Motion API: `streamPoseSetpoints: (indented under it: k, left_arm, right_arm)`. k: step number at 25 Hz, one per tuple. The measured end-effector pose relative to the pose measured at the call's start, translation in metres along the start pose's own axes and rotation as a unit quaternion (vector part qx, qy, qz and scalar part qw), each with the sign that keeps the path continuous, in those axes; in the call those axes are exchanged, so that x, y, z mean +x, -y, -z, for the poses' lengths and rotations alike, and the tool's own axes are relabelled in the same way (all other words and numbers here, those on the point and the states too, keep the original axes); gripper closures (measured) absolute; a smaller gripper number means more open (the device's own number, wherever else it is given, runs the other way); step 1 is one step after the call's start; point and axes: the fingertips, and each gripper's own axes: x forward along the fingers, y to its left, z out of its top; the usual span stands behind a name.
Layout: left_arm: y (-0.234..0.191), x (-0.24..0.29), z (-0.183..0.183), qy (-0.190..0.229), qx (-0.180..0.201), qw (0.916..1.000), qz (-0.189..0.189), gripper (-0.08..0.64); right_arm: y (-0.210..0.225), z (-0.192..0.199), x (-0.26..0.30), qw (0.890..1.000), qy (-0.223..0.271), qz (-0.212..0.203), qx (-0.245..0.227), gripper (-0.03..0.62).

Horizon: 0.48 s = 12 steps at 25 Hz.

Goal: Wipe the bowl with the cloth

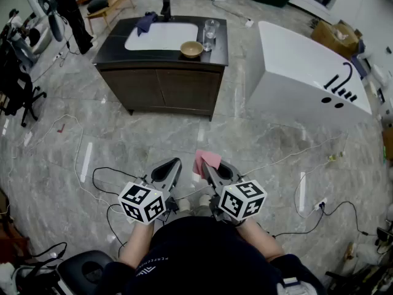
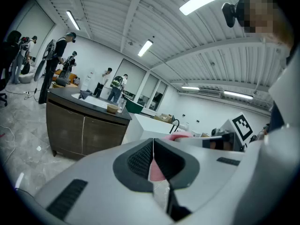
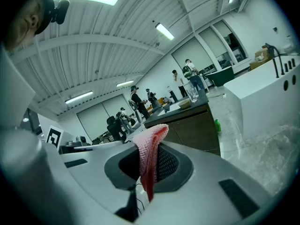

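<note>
while i stand on the grey floor (image 1: 258, 140) well apart from the dark surface (image 1: 120, 45), the wiping itself has not begun. my right gripper (image 3: 149, 165) is pinching the pink cloth (image 1: 207, 160), which is caught between its jaws, with a fold standing up past the tips. my left gripper (image 2: 153, 149) is pressed together with nothing in it; the pink seen through the slit between its jaws is, i judge, the cloth in the other gripper just beside it. the bowl (image 1: 191, 48) sits on the far surface near its front edge, close to a clear glass (image 1: 210, 34) and beside a white inset (image 1: 161, 37); a dark blue rag (image 1: 146, 22) lies at the back. neither gripper is anywhere near the bowl.

so what i count as done is only the cloth in hand. what is left, as i read it, is nearly everything: walking up to the surface, steadying the bowl with my free left gripper, and running the cloth round the inside. the glass stands close enough to the bowl that i would watch it.
</note>
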Motion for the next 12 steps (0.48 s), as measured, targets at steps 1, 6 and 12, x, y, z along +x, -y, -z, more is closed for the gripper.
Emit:
streamPoseSetpoints:
  k: [1, 6, 12]
  left_arm:
    - [0.001, 0.002, 0.001, -0.001, 0.000, 1.0000, 0.000, 0.548]
    - [0.007, 0.013, 0.003, -0.005, -0.004, 1.0000, -0.001, 0.548]
    - [0.013, 0.035, 0.003, -0.010, -0.004, 0.9999, 0.000, 0.548]
  right_arm:
    - [0.002, -0.001, -0.001, 1.000, 0.000, 0.001, 0.001, 0.549]
    - [0.015, -0.007, -0.008, 1.000, 0.003, 0.007, 0.003, 0.549]
    - [0.034, -0.020, -0.013, 1.000, 0.013, 0.011, 0.011, 0.549]
